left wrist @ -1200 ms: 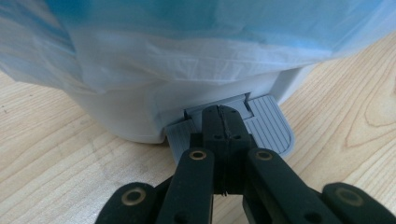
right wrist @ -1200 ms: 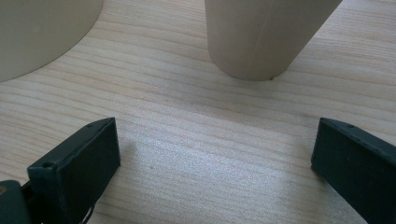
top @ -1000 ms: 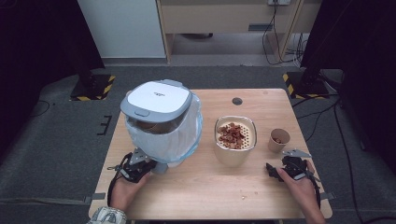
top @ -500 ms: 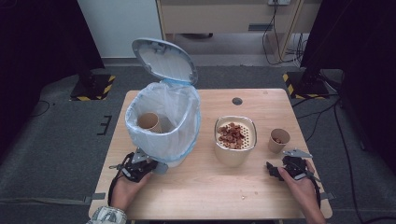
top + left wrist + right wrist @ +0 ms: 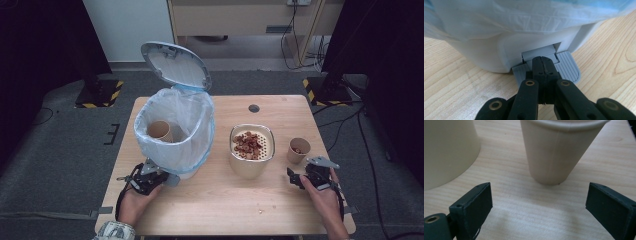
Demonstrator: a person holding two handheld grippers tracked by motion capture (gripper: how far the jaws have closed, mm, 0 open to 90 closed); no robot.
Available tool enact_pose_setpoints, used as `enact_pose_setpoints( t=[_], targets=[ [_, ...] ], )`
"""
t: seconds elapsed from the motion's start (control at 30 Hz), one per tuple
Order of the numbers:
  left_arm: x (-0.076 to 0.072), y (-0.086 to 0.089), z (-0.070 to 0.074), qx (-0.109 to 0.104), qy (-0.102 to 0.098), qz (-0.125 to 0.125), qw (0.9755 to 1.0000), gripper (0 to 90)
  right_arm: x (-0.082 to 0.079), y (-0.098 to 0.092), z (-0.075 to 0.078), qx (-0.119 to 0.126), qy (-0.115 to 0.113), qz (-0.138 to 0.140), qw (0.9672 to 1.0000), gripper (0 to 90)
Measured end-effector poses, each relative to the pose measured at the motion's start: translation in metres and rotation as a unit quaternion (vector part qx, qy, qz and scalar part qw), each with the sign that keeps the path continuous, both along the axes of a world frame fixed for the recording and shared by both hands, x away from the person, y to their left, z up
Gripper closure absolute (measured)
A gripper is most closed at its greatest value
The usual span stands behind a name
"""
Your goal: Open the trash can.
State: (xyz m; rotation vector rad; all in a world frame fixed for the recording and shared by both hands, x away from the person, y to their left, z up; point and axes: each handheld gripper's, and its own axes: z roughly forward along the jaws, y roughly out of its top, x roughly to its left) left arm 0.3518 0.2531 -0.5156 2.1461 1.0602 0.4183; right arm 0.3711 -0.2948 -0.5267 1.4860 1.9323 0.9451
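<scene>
Wooden table (image 5: pixel 280 210), nothing legible; left claw (image 5: pixel 543 65) shut on bin pedal (image 5: pixel 567 68), right claw (image 5: pixel 536 202) wide, empty, near paper cup (image 5: pixel 554 150).

The table (image 5: pixel 280 210) was pale wood with visible grain, matt. The bin (image 5: pixel 481 53) looked like smooth white plastic, its pedal (image 5: pixel 567 68) grey and ribbed, its liner (image 5: pixel 192 127) thin, crinkled translucent film. The paper cup (image 5: pixel 554 150) was matt tan with a seam. The right gripper (image 5: pixel 539 212) had matt black plastic pads.
</scene>
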Motion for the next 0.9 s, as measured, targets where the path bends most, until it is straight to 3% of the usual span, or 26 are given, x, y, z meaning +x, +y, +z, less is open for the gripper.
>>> enact_pose_setpoints(
  t=[0.37, 0.4, 0.53, 0.67, 0.9],
  targets=[
    [0.0, 0.0, 0.0, 0.002, -0.001, 0.0, 1.0, 90.0, 0.011, -0.004, 0.009, 0.003, -0.029, -0.017, 0.9994, 7.5],
    [0.0, 0.0, 0.0, 0.002, -0.001, -0.001, 1.0, 90.0, 0.013, -0.003, 0.011, 0.01, -0.043, -0.019, 0.9989, 8.0],
    [0.0, -0.001, 0.0, 0.003, -0.002, -0.001, 1.0, 90.0, 0.019, 0.0, 0.014, 0.017, -0.061, -0.021, 0.9977, 8.0],
    [0.0, -0.001, 0.0, 0.008, -0.003, -0.002, 1.0, 90.0, 0.024, -0.001, 0.012, 0.032, -0.071, -0.027, 0.9966, 7.6],
    [0.0, -0.001, 0.001, 0.01, -0.004, -0.004, 0.9999, 90.0, 0.037, 0.002, 0.013, 0.03, -0.095, -0.036, 0.9944, 8.1]
  ],
)
